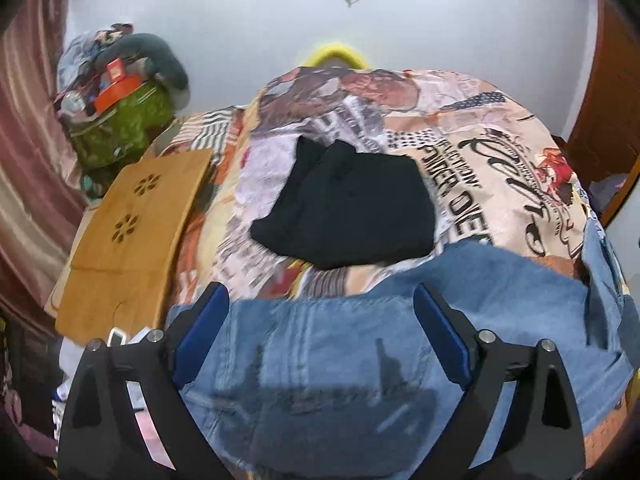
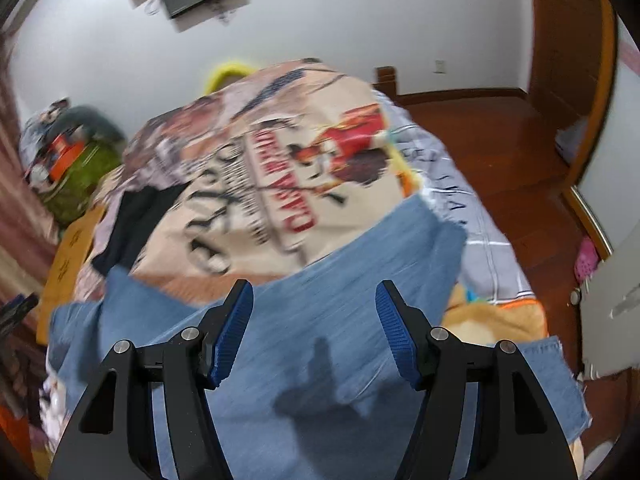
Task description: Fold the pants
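Observation:
Blue denim pants (image 1: 360, 344) lie spread on the printed bedspread (image 1: 400, 112) at the near side of the bed. My left gripper (image 1: 320, 300) is open above the jeans near their upper edge, holding nothing. In the right wrist view the same jeans (image 2: 344, 280) lie below my right gripper (image 2: 314, 292), which is open and empty, with a pant leg end (image 2: 424, 232) reaching toward the bed's right edge. A folded black garment (image 1: 348, 208) lies on the bed beyond the jeans; it also shows in the right wrist view (image 2: 132, 220).
A wooden board (image 1: 132, 232) lies at the bed's left side. A green bag (image 1: 120, 128) piled with items stands at the far left. A yellow object (image 1: 334, 54) sits at the head of the bed. Wooden floor (image 2: 500, 140) and a door lie to the right.

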